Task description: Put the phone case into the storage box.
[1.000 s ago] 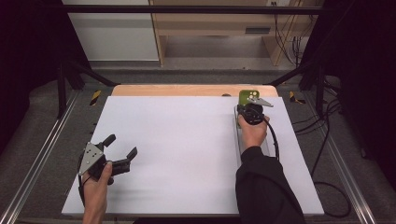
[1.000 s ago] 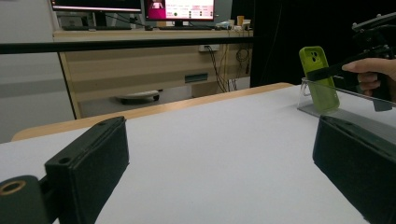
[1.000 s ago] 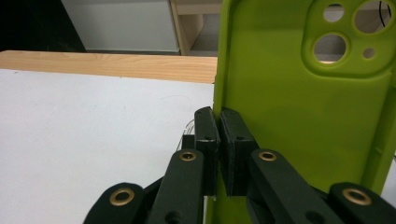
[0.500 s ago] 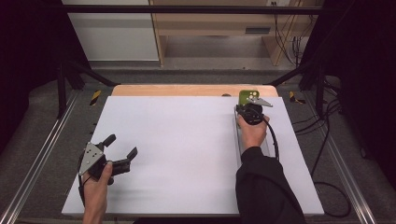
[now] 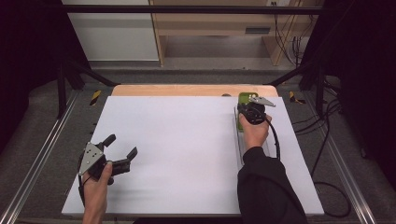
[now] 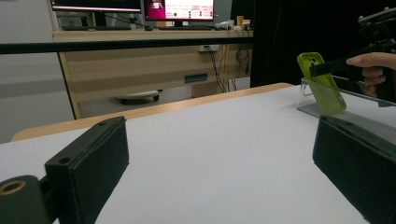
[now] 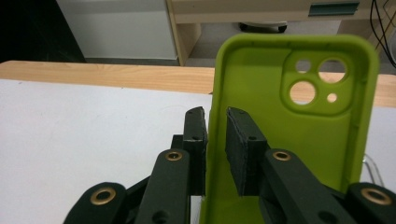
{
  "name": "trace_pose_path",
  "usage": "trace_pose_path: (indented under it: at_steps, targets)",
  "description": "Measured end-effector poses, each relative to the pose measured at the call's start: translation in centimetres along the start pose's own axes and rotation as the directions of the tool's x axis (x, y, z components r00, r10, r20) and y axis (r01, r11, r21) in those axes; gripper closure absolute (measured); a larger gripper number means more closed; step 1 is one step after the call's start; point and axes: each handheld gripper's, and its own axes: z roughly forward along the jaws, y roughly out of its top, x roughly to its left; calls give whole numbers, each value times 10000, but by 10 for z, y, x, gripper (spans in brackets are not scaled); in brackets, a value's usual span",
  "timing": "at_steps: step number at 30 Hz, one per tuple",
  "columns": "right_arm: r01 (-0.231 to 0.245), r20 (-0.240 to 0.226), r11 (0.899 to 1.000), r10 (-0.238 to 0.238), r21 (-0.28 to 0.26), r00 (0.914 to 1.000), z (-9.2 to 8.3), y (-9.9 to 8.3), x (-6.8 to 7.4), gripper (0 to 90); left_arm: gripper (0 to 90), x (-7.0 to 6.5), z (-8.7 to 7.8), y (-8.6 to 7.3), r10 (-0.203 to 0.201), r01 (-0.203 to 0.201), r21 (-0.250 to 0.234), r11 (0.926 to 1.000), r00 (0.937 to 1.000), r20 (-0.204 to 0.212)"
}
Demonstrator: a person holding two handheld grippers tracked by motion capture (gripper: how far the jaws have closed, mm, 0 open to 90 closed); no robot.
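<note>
A lime-green phone case (image 7: 303,140) stands tilted against a clear acrylic stand (image 6: 310,105) at the table's far right. My right gripper (image 7: 215,114) straddles the case's left wall, one jaw outside and one inside. Its jaws have just been opening, and the inner pad (image 7: 240,144) stands slightly off the wall. From above, the right gripper (image 5: 247,108) sits over the green case (image 5: 244,98). My left gripper (image 5: 123,144) rests open near the table's front left with nothing between its fingers. In the left gripper view, its jaws (image 6: 224,163) frame the bare white table (image 6: 210,140).
The white table top (image 5: 182,140) ends in a wooden strip (image 5: 187,90) at the far edge. Metal rails (image 5: 42,149) run along both sides. Cables (image 5: 322,140) lie on the floor to the right. A desk with monitors (image 6: 177,9) stands beyond.
</note>
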Motion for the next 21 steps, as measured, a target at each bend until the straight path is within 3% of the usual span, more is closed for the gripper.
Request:
trace_pose_path:
  at_steps: [10, 21]
  targets:
    - [28, 6, 9992, -28, -386, 10000, -8, 7, 2, 748, 32, 0, 0, 0, -14, 14, 1, 10000, 10000, 13]
    - [-46, 122, 9972, 55, -740, 9999, -17, 14, 5, 578, 32, 0, 0, 0, -16, 16, 19, 10000, 10000, 0]
